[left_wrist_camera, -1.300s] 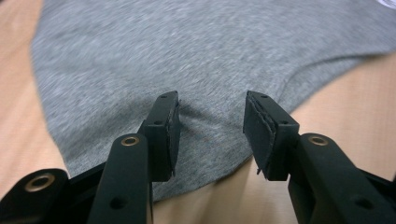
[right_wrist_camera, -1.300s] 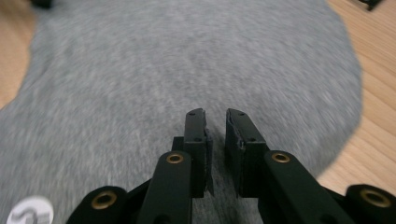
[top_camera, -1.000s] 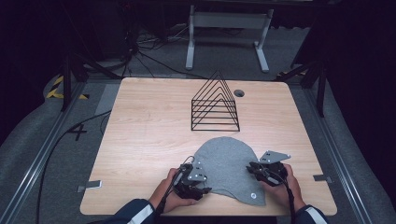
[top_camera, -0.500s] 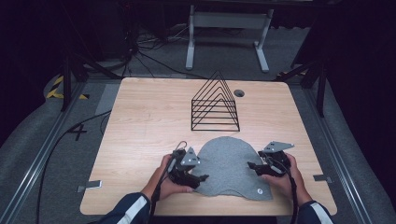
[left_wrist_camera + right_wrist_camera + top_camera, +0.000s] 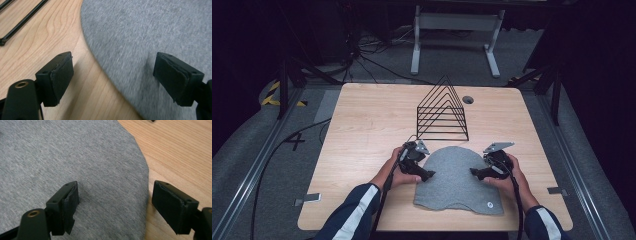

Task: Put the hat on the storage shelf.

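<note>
Hand-held grippers both spread wide over the grey beanie, nothing pinched in either.

Your left hand-held gripper (image 5: 428,175) has just been opening, and now its jaws straddle the left edge of the grey beanie (image 5: 457,180): one pad over bare wood, the other over the knit, cloth below them but not clamped. Your right hand-held gripper (image 5: 474,172) has just been opening too, its jaws wide across the beanie's right edge, one above the fabric, one above the desk (image 5: 362,130). That beanie lies flat on the near middle of the desk, rounded crown towards the black wire rack (image 5: 443,112), which stands just beyond it.
</note>
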`<act>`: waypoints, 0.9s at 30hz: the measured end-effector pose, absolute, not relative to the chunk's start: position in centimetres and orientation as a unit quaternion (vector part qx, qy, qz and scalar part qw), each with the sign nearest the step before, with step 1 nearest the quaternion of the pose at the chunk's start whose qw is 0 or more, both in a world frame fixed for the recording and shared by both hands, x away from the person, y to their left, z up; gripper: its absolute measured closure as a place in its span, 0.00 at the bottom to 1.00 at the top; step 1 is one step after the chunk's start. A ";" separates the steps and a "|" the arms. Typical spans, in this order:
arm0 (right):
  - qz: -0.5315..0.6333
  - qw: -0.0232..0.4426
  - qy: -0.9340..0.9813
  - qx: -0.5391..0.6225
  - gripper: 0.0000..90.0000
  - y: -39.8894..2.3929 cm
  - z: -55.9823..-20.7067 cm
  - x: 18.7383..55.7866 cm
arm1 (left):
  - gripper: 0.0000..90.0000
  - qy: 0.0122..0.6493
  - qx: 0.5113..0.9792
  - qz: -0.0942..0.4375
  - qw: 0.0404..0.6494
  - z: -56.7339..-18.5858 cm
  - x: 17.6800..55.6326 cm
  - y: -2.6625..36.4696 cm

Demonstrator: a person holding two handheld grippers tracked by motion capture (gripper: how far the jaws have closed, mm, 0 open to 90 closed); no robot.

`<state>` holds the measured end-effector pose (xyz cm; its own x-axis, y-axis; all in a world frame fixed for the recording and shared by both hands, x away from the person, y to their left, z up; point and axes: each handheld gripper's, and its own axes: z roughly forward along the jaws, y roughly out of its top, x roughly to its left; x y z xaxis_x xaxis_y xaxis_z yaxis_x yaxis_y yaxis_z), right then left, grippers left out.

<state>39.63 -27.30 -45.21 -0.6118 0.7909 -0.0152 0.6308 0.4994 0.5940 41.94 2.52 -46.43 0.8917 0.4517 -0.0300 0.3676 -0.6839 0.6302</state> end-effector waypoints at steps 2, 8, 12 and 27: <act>0.272 0.143 0.855 0.417 0.26 -27.1 -45.1 39.7 | 0.18 0.221 0.915 0.064 0.330 -46.5 41.8 2.4; 0.273 0.136 0.860 0.409 0.47 -26.6 -44.8 39.2 | 0.25 0.215 0.919 0.064 0.326 -46.2 40.5 1.6; 0.279 0.130 0.863 0.400 0.63 -26.4 -44.7 38.9 | 0.37 0.212 0.921 0.060 0.323 -46.0 40.2 1.5; 0.312 0.107 0.864 0.380 0.93 -26.2 -44.5 39.2 | 0.94 0.227 0.895 0.058 0.381 -45.9 39.8 3.3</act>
<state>39.19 -26.16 -44.49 -0.6890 0.7229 0.0527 0.5898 0.5169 0.6205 39.80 3.28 -45.94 0.8906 0.4496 -0.0684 0.3609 -0.6074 0.7077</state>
